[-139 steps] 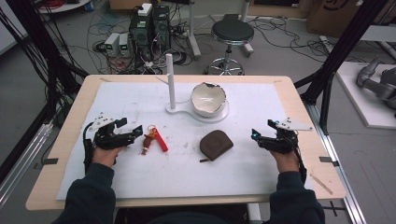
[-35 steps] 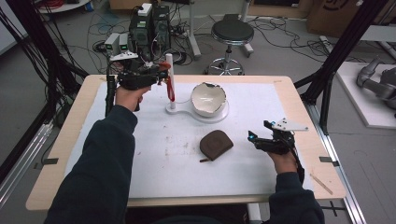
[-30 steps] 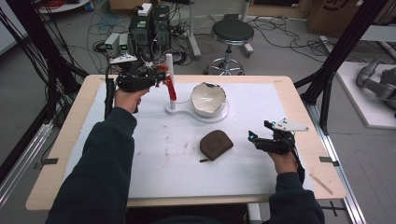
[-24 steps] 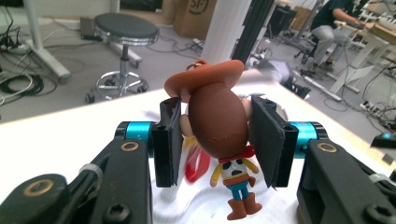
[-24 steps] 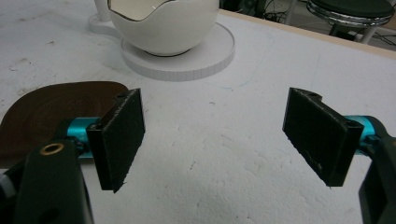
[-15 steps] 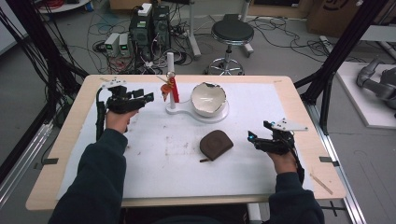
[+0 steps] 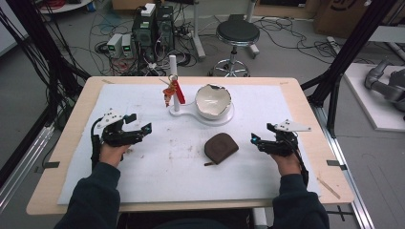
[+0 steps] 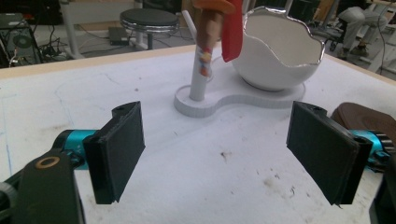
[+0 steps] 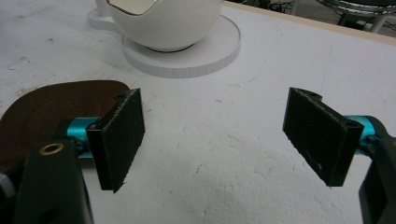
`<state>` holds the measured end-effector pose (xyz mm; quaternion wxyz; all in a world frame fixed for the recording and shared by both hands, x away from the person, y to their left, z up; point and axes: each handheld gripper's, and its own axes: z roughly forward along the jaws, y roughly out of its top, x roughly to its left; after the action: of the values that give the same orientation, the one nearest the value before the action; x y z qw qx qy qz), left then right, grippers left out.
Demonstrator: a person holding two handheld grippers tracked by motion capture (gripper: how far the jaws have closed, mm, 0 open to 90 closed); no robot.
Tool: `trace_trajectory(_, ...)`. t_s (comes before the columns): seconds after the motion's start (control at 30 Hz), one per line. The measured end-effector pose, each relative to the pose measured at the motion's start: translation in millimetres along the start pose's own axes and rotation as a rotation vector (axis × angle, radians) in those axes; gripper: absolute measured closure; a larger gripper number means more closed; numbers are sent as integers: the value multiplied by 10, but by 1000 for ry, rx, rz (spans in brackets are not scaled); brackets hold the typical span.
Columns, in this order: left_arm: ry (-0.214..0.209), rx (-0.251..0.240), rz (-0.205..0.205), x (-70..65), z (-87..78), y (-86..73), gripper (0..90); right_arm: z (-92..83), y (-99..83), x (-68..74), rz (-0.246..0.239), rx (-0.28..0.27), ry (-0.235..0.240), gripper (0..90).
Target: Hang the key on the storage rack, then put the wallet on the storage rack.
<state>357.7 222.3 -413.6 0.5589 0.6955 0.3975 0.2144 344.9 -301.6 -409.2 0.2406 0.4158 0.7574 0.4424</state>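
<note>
A red key fob (image 7: 173, 92) hangs high on the white post (image 7: 173, 71) beside the eggshell bowl (image 7: 213, 101) — likely light and floppy, best pinched by its flat tag. Left gripper (image 7: 142, 129) and right gripper (image 7: 256, 141) rest wide apart, empty, on the bench (image 7: 71, 126) — no legible writing.

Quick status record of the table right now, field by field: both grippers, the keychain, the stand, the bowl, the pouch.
left gripper: open, holding nothing, over the white mat at the table's left
right gripper: open, holding nothing, just right of the pouch
keychain: red and orange, hanging on the post
post: white, upright on the stand base
stand base: white, flat, carries post and bowl
bowl: white, jagged eggshell-like rim, upright on the base
pouch: brown, flat on the mat, apart from the stand
mat: white, some dark marks
</note>
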Motion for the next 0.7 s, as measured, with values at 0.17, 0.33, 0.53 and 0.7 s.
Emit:
trace_trajectory(0.17, -7, -3, 1, -25, -38, -18, 198, 37, 20, 13, -4, 3, -1, 212)
trace_trajectory(0.33, 3, 3, 5, -33, -56, -24, 205, 10, 21, 35, -9, -3, -2, 212)
trace_trajectory(0.53, -9, 16, -11, -19, -33, -54, 205, 44, 22, 53, -4, 9, 13, 212)
trace_trajectory(0.7, -24, 20, -26, -6, -16, -61, 205, 89, 14, 106, -18, 36, 60, 211)
